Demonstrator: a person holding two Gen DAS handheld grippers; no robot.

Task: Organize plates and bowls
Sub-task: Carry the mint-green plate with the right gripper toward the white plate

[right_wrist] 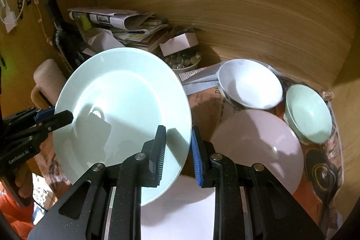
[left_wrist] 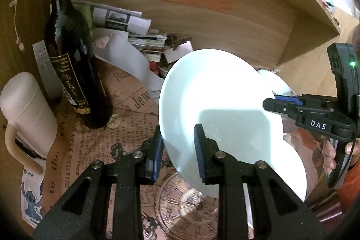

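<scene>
The pale green plate (right_wrist: 121,109) is held tilted above the newspaper-covered surface (left_wrist: 126,127), its rim pinched from opposite sides by the left gripper (left_wrist: 177,145) and the right gripper (right_wrist: 178,150), each with one finger over the rim and one under it. Just beneath and to the right a pink plate (right_wrist: 258,145) is seen lying flat. Beyond it a white bowl (right_wrist: 249,84) and a green bowl (right_wrist: 308,114) are set side by side. Farther back, a dark wine bottle (left_wrist: 72,55) and stacked papers (right_wrist: 126,26) are found against the wooden wall (right_wrist: 258,21).
</scene>
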